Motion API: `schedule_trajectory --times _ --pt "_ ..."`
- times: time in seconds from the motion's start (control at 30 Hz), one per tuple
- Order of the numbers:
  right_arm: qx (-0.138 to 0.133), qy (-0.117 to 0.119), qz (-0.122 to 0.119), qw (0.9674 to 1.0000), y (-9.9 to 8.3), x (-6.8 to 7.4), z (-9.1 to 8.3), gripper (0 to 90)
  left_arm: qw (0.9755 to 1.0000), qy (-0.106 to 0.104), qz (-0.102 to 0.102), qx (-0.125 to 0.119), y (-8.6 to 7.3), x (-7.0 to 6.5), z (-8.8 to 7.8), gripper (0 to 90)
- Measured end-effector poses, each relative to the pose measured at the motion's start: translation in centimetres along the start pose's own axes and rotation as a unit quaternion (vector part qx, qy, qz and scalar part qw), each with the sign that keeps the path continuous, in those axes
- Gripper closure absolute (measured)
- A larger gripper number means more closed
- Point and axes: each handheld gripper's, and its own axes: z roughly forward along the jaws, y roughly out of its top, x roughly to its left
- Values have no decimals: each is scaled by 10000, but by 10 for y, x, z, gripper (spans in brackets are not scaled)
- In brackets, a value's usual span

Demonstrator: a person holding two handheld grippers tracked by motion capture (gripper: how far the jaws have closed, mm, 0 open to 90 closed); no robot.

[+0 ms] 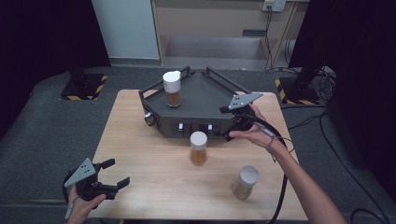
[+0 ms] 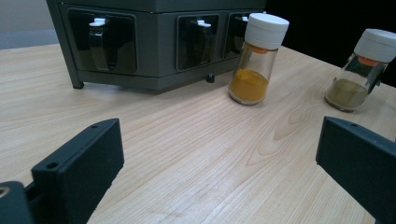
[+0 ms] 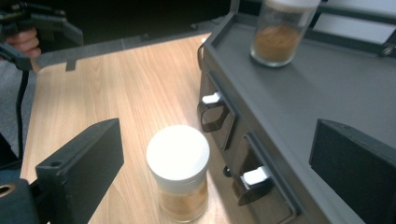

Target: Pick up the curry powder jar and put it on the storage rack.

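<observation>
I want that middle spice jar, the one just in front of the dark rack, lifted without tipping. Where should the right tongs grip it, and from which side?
Probably on the white cap or the glass just under it, coming down from above. The spice jar stands upright with bare table to its left and right, but the dark rack sits close behind it. The right tongs hover open beside the rack, nothing between them.

I am working in what looks like a lab or recording studio. My small wooden desk [image 1: 140,186] stands on grey carpet [image 1: 42,126], hemmed in by black curtains [image 1: 42,32] on both sides. Stand bases marked with yellow-and-black hazard tape [image 1: 83,86] sit beyond the far corners, and loose cables [image 1: 322,77] trail across the floor.
</observation>
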Motion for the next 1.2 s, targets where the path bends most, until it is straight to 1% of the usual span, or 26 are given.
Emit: schedule_trajectory --times 0.1,0.3,0.43,0.5,0.6,0.7,0.77,1.0,1.2 --pt "168 32 -72 9998 4 1 9 37 10000 -3 -7 -1 0 0 0 0" --pt "394 98 -244 9989 12 3 23 50 10000 -11 -5 -1 0 0 0 0" --pt "490 187 -255 9983 14 1 31 53 10000 -27 -3 -1 0 0 0 0" --pt "589 259 -270 9976 17 0 38 56 10000 -29 -2 -3 0 0 0 0" --pt "679 300 -293 9968 19 0 44 56 10000 -24 -8 2 0 0 0 0" --pt "770 389 -288 9959 20 -2 53 59 10000 -23 -6 1 0 0 0 0" --pt "756 499 -204 9957 17 -5 58 66 10000 -23 -5 -2 0 0 0 0" --pt "1059 643 -237 9920 19 -8 76 80 10000 -23 -9 7 0 0 0 0" --pt "1265 730 -286 9889 21 -9 89 125 10000 -26 -2 4 0 0 0 0"
